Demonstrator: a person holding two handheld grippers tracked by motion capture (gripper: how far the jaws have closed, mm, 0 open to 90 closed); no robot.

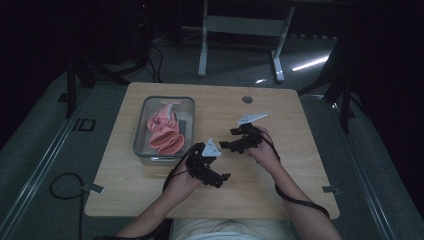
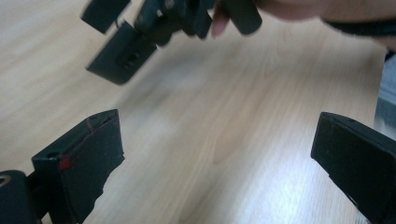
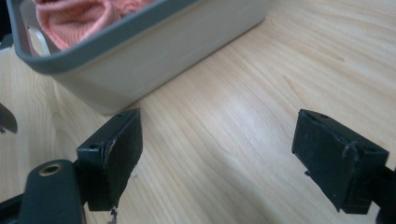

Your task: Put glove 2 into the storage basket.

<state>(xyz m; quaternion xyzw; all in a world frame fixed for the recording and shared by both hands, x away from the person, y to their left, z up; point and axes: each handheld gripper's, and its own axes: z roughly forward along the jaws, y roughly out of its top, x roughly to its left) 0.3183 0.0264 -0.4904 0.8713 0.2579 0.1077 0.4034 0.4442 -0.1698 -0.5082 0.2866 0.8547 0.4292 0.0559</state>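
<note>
**Both grippers spread, holding nothing, beside the bin**

My left gripper point(image 1: 220, 181) hovers nearest me, jaws wide over bare table point(image 1: 260, 195). My right gripper point(image 1: 225, 145) is spread too; its own view cuts the grey bin point(image 3: 154, 44) off at the corner. The pink cloth point(image 1: 165, 132) lies in that bin, its folds dim from above. Open wood runs to the far edge

Dim room: grey floor point(image 1: 45, 135), wooden table point(image 1: 280, 115), white desk frame point(image 1: 240, 25) behind.
</note>
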